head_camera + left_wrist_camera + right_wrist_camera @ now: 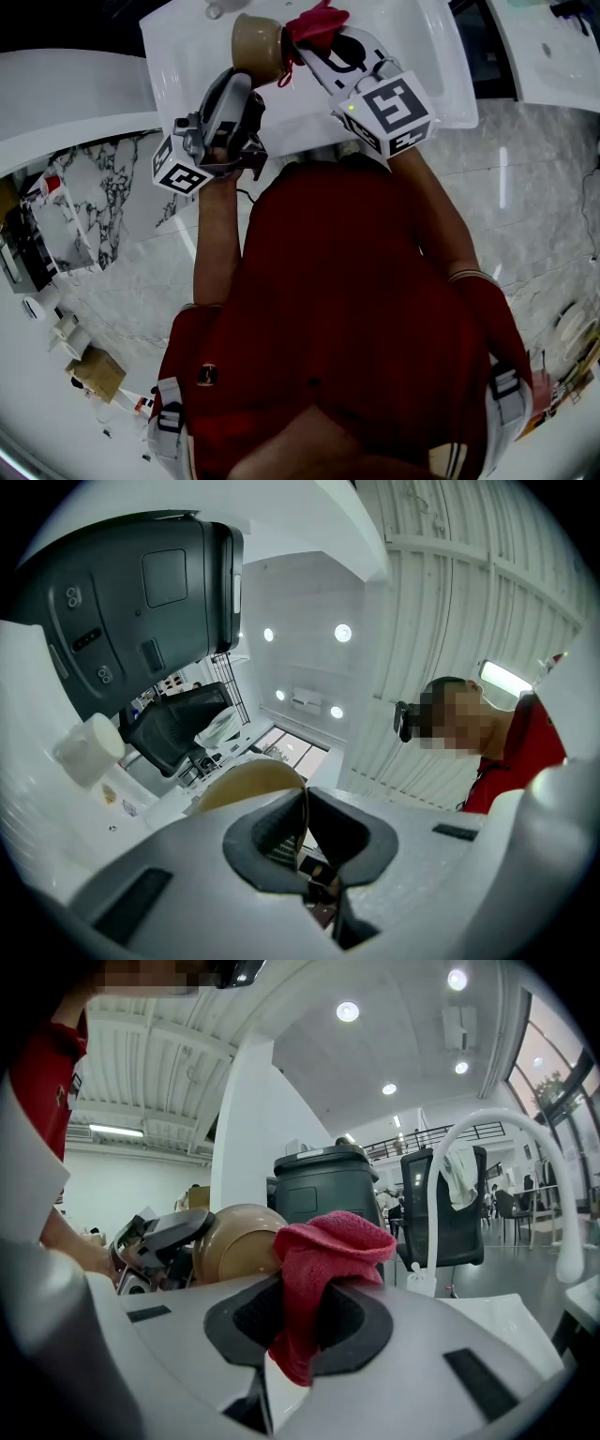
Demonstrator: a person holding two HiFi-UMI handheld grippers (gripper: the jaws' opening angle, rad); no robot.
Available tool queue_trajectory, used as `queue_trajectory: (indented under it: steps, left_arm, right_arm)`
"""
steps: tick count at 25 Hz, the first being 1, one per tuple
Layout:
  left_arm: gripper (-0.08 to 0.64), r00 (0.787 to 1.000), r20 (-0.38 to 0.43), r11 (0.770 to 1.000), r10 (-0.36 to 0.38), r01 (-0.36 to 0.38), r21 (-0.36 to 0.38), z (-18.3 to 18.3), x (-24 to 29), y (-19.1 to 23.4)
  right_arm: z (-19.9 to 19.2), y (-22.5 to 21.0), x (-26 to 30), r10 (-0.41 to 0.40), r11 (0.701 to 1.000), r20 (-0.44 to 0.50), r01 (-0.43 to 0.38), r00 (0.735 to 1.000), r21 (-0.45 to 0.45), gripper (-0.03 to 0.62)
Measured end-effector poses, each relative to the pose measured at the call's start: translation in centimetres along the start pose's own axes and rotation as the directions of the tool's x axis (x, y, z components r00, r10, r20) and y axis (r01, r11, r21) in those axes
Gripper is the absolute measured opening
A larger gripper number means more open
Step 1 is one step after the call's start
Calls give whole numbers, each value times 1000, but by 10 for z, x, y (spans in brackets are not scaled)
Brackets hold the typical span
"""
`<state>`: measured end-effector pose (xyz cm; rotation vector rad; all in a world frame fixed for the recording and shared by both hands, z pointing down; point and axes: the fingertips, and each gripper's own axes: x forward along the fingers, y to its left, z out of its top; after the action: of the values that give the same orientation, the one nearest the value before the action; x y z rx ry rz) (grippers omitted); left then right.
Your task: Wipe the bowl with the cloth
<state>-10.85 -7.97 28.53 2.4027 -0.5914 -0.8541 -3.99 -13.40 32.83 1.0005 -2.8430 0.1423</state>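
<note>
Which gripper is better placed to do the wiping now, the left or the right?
Right. The right gripper is shut on the cloth, beside the bowl; the left gripper grips the bowl's rim and should steady it.

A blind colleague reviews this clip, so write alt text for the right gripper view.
The right gripper is shut on a red cloth, held right beside a tan bowl that the left gripper grips by its rim. Behind stand a dark bin, an office chair and a curved white faucet.
</note>
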Motion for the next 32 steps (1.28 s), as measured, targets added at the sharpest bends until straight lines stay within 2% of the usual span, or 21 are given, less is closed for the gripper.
queue_trajectory:
  steps: [5,14,22,32]
  left_arm:
    - [21,1000,9,1000,9,-9,2,1,0,2]
    - [21,997,43,998,62,-62,8,7,-6,11]
    - [21,993,52,994,109,-110,19,8,-8,17]
    - [20,994,8,993,111,-111,30,2,-6,18]
  right_arm:
    - [-10,12,3,31,999,-37,-32,999,-26,55]
    - [-12,30,4,99,995,-62,-100,993,-16,55]
    - [-6,43,-1,155,988,-45,-155,987,-12,55]
    - [6,37,-3,158,986,17,-159,987,43,55]
